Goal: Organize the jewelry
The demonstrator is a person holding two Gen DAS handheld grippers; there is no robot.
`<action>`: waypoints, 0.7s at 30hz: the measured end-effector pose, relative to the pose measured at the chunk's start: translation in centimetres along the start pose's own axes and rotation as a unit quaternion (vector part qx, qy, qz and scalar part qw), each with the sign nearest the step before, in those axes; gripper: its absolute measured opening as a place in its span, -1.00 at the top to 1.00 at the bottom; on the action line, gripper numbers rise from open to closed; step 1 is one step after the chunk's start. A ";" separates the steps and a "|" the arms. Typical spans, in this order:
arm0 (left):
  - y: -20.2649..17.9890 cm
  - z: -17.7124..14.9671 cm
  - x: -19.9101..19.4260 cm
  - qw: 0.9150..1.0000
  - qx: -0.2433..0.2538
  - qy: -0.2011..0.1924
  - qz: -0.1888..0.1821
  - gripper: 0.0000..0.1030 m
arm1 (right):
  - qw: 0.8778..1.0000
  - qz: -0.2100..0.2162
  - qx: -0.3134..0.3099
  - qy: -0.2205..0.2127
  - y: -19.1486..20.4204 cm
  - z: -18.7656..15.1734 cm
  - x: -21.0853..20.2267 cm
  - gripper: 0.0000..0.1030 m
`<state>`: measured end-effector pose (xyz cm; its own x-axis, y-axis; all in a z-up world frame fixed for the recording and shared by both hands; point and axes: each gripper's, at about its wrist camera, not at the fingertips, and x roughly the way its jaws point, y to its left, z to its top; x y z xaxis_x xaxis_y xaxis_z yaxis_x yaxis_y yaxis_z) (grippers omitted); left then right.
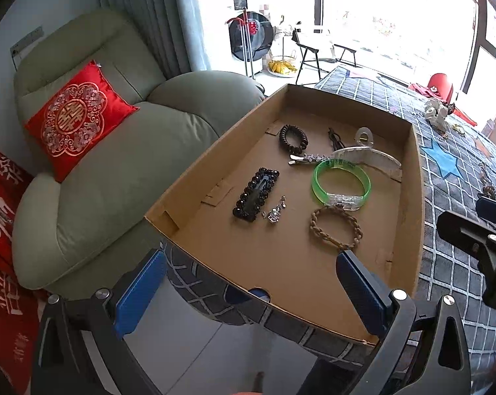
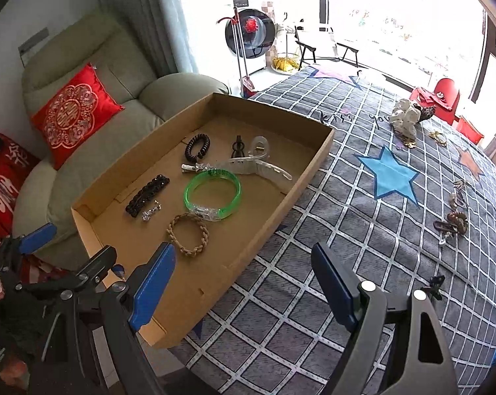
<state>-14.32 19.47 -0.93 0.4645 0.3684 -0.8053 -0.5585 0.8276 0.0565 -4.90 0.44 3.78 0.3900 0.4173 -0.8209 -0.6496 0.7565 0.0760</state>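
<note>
A: Biggest first?
B: Grey grid bedspread (image 2: 363, 230) with a blue star (image 2: 389, 177), then the green recliner (image 1: 116, 177) at 9 o'clock with a red embroidered cushion (image 1: 77, 118).
A: The box?
B: Shallow cardboard tray (image 2: 310, 164) on the bedspread's left edge – it overhangs the edge on the recliner side.
A: What's in it?
B: Clear claw clip (image 1: 369, 154) at 1 o'clock, green translucent bangle (image 1: 341, 181) just below it, touching. Braided tan bracelet (image 1: 335, 227) at 5 o'clock of the bangle. Black beaded barrette (image 1: 256, 194) towards 9 o'clock, small silver earrings (image 1: 274, 212) just beside it. Dark coiled hair tie (image 1: 292, 136) at 11 o'clock, silver crystal clip (image 1: 309, 158) under it, small black clip (image 1: 335, 136) next to the claw clip.
A: Still outside?
B: A white-and-leopard scrunchie pile (image 2: 409, 117) at 1 o'clock, brown beads with keys (image 2: 453, 220) at 3 o'clock, gold bits (image 2: 438, 136) near the scrunchies – all well apart from the tray.
A: Grippers?
B: Left gripper (image 1: 248, 293) spread wide at the tray's near edge, nothing between the blue pads. Right gripper (image 2: 244, 293) also spread, empty, straddling the tray's near right corner.
</note>
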 end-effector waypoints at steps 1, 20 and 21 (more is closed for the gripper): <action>0.1 0.0 0.0 1.000 -0.001 0.001 -0.001 -1.00 | 1.000 -0.002 -0.001 0.001 0.1 0.0 0.1 -0.68; 0.7 -0.9 -1.2 1.000 -0.005 -0.006 0.002 -1.00 | 0.999 -0.030 0.000 -0.010 1.1 -0.6 -1.1 -0.68; 0.7 -0.9 -1.3 1.000 -0.005 -0.008 0.003 -1.00 | 0.999 -0.032 0.000 -0.014 1.1 -0.6 -1.2 -0.68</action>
<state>-15.97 19.21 -0.35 0.4716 0.3794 -0.7960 -0.5683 0.8210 0.0546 -6.52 0.48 4.53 0.4485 0.3812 -0.8084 -0.6231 0.7818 0.0230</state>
